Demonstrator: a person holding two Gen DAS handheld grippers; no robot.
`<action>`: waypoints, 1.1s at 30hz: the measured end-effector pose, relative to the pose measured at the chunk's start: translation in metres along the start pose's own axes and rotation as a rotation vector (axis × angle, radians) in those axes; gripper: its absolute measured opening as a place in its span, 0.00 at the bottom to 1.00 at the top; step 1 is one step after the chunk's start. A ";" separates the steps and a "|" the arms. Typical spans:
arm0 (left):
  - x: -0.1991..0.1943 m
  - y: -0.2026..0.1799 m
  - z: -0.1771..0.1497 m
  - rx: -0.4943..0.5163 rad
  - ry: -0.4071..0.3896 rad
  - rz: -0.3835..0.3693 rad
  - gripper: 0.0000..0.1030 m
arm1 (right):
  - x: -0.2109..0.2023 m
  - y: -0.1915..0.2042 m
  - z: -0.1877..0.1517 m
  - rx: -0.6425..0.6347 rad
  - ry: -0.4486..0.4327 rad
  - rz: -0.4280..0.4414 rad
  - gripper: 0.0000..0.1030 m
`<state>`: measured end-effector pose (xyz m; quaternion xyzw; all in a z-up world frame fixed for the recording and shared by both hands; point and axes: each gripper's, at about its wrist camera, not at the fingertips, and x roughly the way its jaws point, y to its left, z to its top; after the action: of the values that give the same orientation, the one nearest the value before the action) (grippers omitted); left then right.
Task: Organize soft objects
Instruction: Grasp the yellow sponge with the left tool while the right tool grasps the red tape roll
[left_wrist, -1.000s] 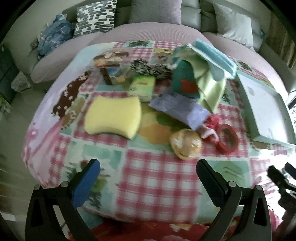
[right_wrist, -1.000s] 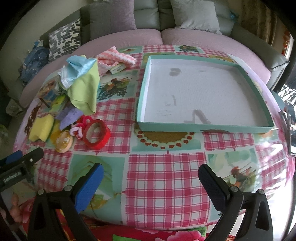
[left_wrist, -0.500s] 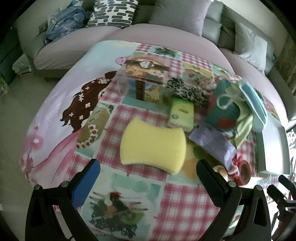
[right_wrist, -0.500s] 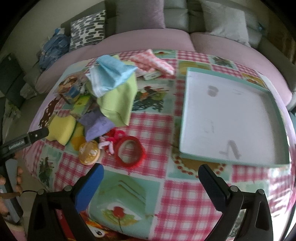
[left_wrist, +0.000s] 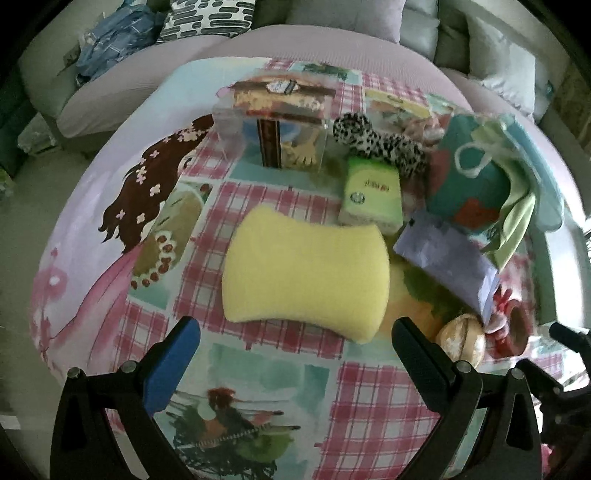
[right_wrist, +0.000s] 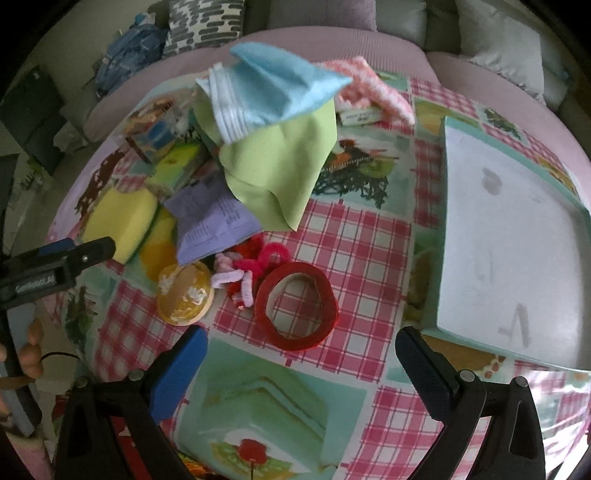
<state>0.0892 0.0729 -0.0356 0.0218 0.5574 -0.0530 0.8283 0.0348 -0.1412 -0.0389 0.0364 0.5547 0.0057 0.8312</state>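
The left hand-held gripper (left_wrist: 295, 354) hovers wide open and empty just short of the yellow sponge (left_wrist: 306, 284) on the desk (left_wrist: 258, 373). The right hand-held gripper (right_wrist: 301, 363), equally spread and empty, hangs near the red tape ring (right_wrist: 297, 306), right of the sponge.

A thick yellow foam sponge with curved sides (left_wrist: 306, 277) lies flat on the patterned tablecloth. Beside it, a light green cloth (right_wrist: 280, 166) and pale blue cloth (right_wrist: 273, 88) drape in a heap.
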 end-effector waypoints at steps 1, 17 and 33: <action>0.001 -0.002 -0.001 0.000 0.002 0.006 1.00 | 0.003 0.000 0.001 -0.001 0.006 0.000 1.00; 0.009 -0.024 0.009 -0.070 -0.025 0.037 0.67 | 0.035 -0.002 0.009 -0.024 0.046 -0.010 0.87; 0.013 -0.016 0.008 -0.081 -0.040 0.024 0.39 | 0.036 0.012 0.016 -0.103 0.017 0.003 0.53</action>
<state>0.0991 0.0551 -0.0442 -0.0061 0.5422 -0.0207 0.8400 0.0639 -0.1281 -0.0651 -0.0055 0.5605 0.0357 0.8273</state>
